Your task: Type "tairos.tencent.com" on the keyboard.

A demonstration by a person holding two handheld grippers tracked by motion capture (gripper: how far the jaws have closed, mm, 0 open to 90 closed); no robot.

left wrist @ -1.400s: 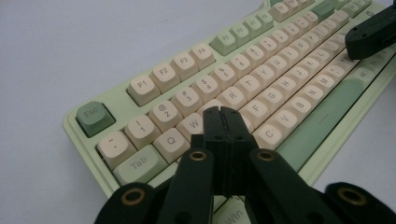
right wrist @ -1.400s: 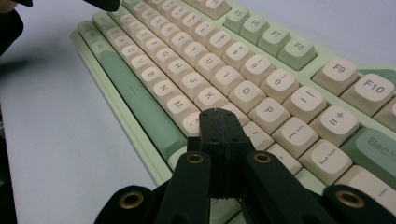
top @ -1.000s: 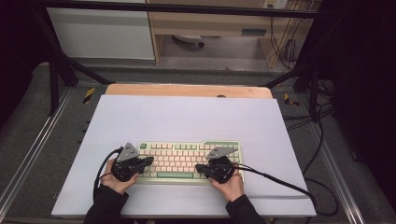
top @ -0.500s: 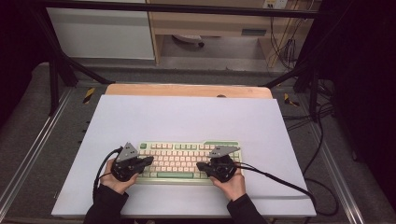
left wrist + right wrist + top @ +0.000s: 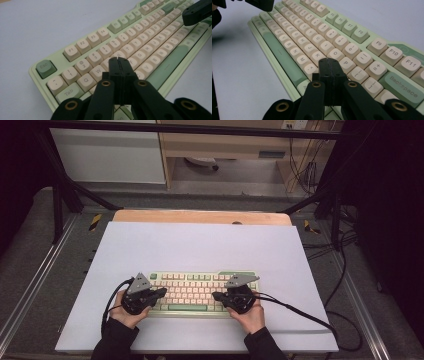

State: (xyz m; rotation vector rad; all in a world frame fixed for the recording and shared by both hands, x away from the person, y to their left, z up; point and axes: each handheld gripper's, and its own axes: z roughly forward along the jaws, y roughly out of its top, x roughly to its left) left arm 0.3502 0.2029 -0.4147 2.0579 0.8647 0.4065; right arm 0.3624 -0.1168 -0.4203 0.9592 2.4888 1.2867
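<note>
We hold both tongs clenched, pads pressed together with nothing between them, ready to poke keys like fingertips. The keyboard (image 5: 200,292) lies on the near half of the desk (image 5: 200,245), square to us. Our left tongs (image 5: 161,291) hang over the left end of the keyboard; in the left gripper view their tip (image 5: 118,61) sits above the keys near W and E, whether touching we cannot tell. Our right tongs (image 5: 216,296) are over the right half; in the right gripper view their tip (image 5: 328,62) stands just near of the O and P keys. We judge the typing to be at its start or midway: no key looks pressed down, and nothing shows what has been typed.
</note>
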